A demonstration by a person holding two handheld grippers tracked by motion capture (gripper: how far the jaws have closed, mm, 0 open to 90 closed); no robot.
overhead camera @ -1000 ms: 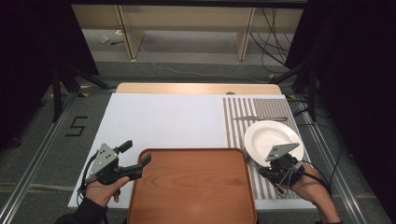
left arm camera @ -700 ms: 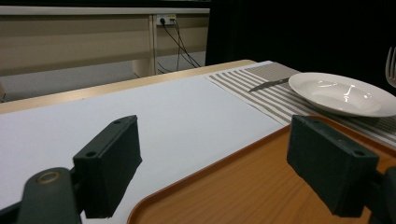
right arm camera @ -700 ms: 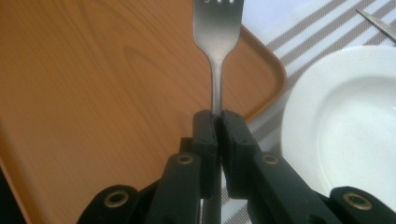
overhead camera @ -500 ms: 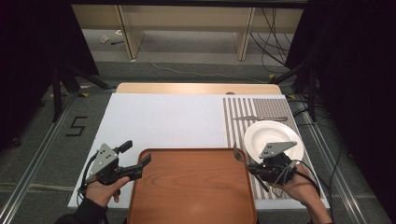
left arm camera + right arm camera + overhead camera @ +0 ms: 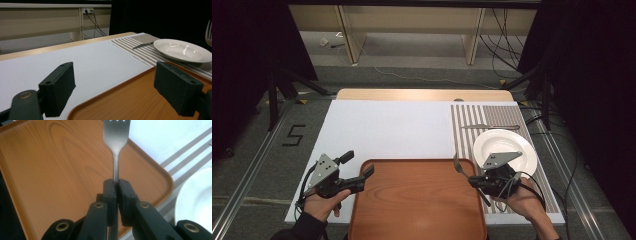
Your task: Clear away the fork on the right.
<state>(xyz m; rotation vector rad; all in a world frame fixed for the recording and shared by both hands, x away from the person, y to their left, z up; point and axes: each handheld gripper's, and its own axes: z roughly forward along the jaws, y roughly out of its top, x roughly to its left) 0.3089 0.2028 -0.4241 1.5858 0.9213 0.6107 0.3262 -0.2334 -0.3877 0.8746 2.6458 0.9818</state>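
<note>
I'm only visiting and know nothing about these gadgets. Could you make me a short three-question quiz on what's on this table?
1. What does the right gripper hold?
2. True or false: the left gripper is shut on the tray.
3. What lies on the striped mat beyond the plate: A) a cup, B) a knife, C) a napkin?

Key: 1. A fork, clamped by its handle. 2. False; its jaws stand open. 3. B.

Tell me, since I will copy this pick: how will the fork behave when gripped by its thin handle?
The fork looks like stiff polished metal, so it likely won't bend but may slip. The right tongs pinch only its narrow handle, so the heavier head could swing or twist.
</note>
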